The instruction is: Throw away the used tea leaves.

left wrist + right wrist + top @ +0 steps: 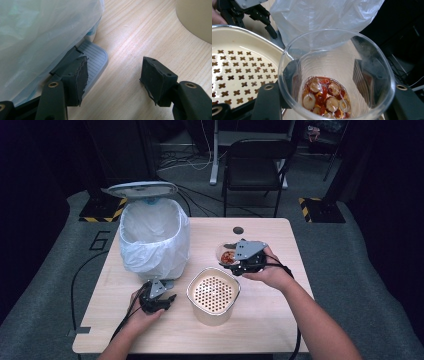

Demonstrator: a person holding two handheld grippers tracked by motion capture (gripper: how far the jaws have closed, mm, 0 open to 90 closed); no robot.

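Clear plastic cup [337, 82] clamped in right gripper [239, 261]; left gripper [113, 80] wide open, empty.

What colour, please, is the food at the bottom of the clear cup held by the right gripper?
Red and tan slices in the clear cup; the right gripper view shows it best.

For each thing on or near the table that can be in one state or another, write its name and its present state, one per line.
Bin lid: raised open.
Bin: upright, lined with a white bag.
Pedal: left jaw pad resting over it.
Clear cup: upright, red and pale pieces at the bottom.
Strainer container: upright, perforated insert bare.
Left gripper: open.
Right gripper: shut on the clear cup.
Chair: unoccupied.
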